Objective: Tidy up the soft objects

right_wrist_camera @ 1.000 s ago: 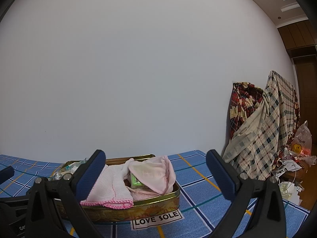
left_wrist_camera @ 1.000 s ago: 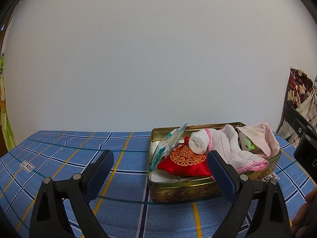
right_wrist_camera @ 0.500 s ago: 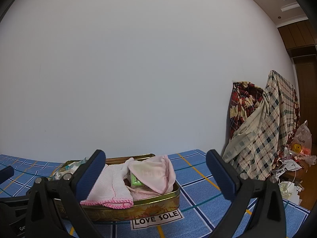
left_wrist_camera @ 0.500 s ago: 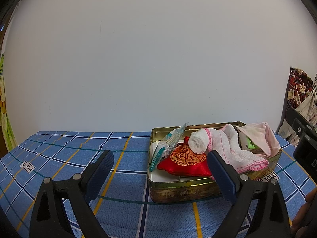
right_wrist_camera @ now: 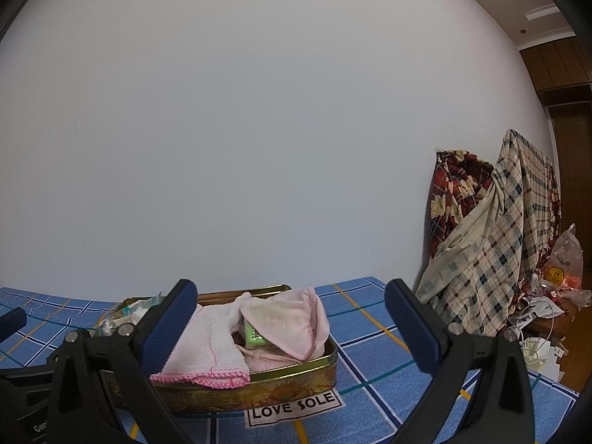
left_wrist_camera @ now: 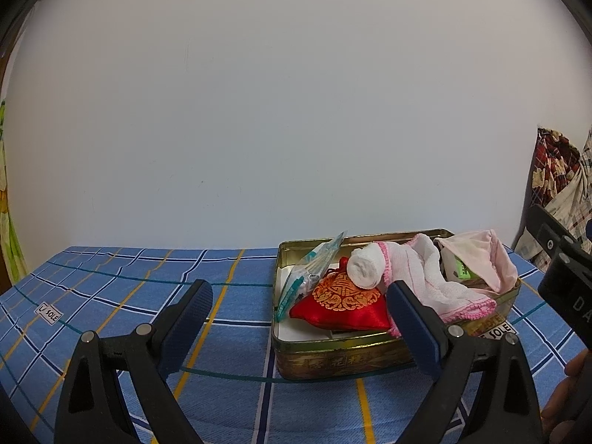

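A gold metal tin (left_wrist_camera: 333, 362) (right_wrist_camera: 296, 384) sits on a blue checked cloth (left_wrist_camera: 122, 296). Inside lie a red embroidered pouch (left_wrist_camera: 344, 305), a rolled white sock (left_wrist_camera: 364, 270), a white cloth with pink edging (left_wrist_camera: 444, 292) (right_wrist_camera: 207, 351) that hangs over the rim, a pale pink cloth (left_wrist_camera: 477, 255) (right_wrist_camera: 288, 322), a green packet (right_wrist_camera: 255, 336) and a clear plastic packet (left_wrist_camera: 307, 277). My left gripper (left_wrist_camera: 299, 322) is open, in front of the tin's near left corner. My right gripper (right_wrist_camera: 286, 322) is open, in front of the tin's right end. Neither holds anything.
A white wall stands just behind the table. Checked and floral fabrics (right_wrist_camera: 492, 244) hang at the right, with a plastic bag (right_wrist_camera: 562, 266) and clutter below. A "LOVE SOLE" label (right_wrist_camera: 292, 407) lies on the cloth by the tin. The right gripper's body (left_wrist_camera: 562, 281) shows at the left wrist view's right edge.
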Demonstrator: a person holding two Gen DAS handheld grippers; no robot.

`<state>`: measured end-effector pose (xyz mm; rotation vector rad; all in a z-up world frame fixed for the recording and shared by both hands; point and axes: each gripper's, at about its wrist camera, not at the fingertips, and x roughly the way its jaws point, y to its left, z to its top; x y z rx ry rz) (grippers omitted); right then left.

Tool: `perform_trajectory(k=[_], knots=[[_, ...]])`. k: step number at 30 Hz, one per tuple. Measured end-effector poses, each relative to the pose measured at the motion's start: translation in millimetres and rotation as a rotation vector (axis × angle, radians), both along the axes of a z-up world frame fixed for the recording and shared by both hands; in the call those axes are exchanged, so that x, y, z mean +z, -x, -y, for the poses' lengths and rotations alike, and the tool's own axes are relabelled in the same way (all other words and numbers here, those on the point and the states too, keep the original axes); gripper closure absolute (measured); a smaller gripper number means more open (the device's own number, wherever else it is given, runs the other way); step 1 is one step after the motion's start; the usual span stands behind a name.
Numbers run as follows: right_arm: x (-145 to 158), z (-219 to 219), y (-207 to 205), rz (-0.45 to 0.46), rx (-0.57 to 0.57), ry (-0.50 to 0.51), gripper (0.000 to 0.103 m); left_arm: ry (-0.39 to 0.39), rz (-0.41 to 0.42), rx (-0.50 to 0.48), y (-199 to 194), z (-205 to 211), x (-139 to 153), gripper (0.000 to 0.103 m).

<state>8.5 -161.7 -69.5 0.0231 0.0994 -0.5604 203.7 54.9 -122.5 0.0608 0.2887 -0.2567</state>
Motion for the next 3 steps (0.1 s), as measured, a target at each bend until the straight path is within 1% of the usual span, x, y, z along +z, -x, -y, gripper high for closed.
perform_trajectory(k=[2,3], knots=[[-1.2,1.2,0.1,0.0,-0.004,-0.006,0.0,-0.002,-0.003,0.0,-0.6,0.3,0.1,0.006],[-1.5,3.1,1.0,0.002,-0.025,-0.012,0.0,-0.001,-0.003,-0.001,-0.4,0.0,0.4,0.006]])
